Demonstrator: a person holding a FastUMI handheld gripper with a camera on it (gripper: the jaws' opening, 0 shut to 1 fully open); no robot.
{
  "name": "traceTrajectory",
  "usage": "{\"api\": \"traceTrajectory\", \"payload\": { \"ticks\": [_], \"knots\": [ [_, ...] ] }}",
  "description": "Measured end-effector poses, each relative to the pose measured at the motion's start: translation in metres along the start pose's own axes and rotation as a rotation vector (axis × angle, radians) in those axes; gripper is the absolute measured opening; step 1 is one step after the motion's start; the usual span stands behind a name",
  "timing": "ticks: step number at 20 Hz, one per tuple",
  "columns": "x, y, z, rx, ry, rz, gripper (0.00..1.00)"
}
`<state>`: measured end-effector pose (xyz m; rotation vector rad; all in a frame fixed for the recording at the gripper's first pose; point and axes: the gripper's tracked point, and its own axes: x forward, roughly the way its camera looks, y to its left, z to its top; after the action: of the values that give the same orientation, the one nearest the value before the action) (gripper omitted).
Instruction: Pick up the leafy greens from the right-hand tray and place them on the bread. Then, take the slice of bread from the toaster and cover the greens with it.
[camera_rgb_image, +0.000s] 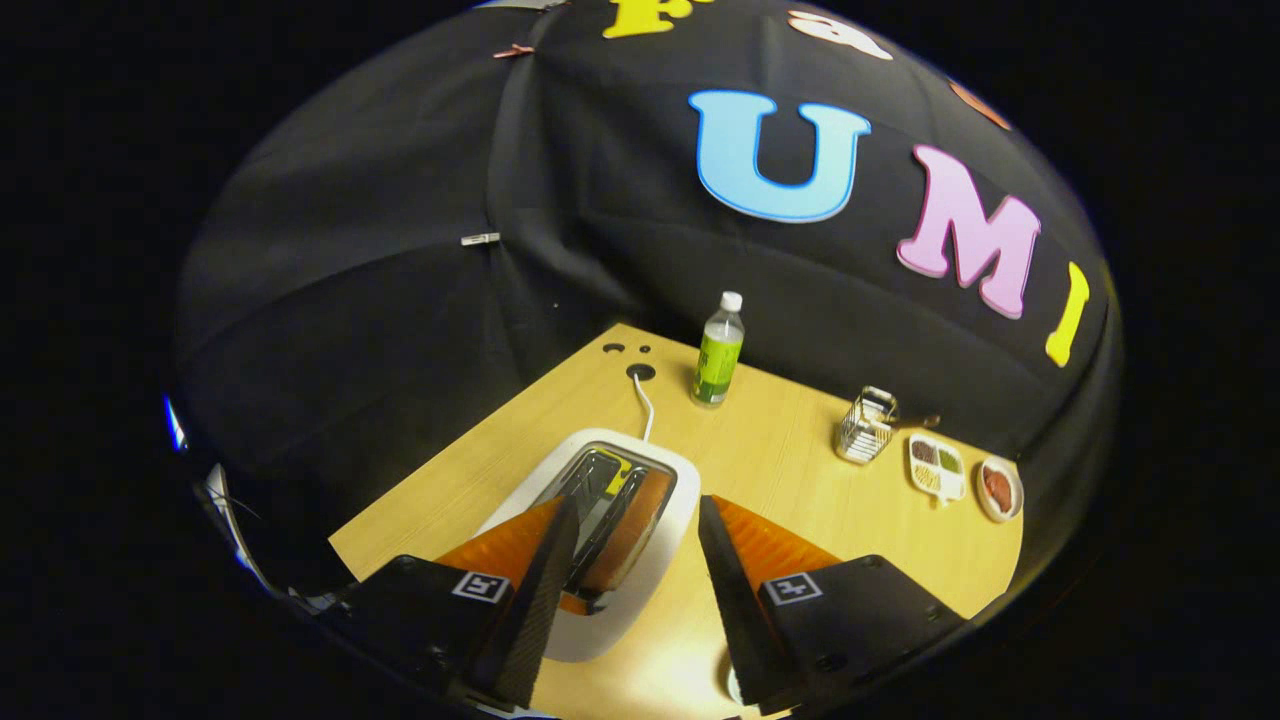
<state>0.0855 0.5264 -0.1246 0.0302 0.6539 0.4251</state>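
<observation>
A white toaster (668, 478) stands on the wooden table (780, 450) right under my gripper (635, 515). A slice of bread (632, 535) sits upright in the slot nearer the right finger, its browned edge showing. The fingers are spread apart above the toaster, the left finger over the toaster's left slot, the right finger just off its right side. The bread lies between the two fingers but neither touches it. The gripper is open and holds nothing.
A green-labelled bottle (718, 352) stands beyond the toaster, whose white cord (644, 403) runs to a hole in the table. Further right are a wire holder (866, 425), a white divided dish (937, 467) and a small bowl of red food (999, 488).
</observation>
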Motion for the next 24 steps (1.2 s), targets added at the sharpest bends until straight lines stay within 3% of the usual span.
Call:
{"api": "traceTrajectory", "payload": {
  "ticks": [4,6,9,16,21,24],
  "knots": [
    [0.018,0.002,-0.005,0.040,0.037,-0.019,0.69],
    [0.024,0.004,-0.010,0.090,0.064,-0.016,0.55],
    [0.021,0.013,-0.006,0.114,0.065,0.007,0.17],
    [-0.005,0.015,0.027,0.117,-0.014,0.038,0.11],
    [-0.053,-0.004,0.078,0.123,-0.143,0.077,0.10],
    [-0.093,-0.037,0.107,0.096,-0.235,0.057,0.10]
  ]
}}
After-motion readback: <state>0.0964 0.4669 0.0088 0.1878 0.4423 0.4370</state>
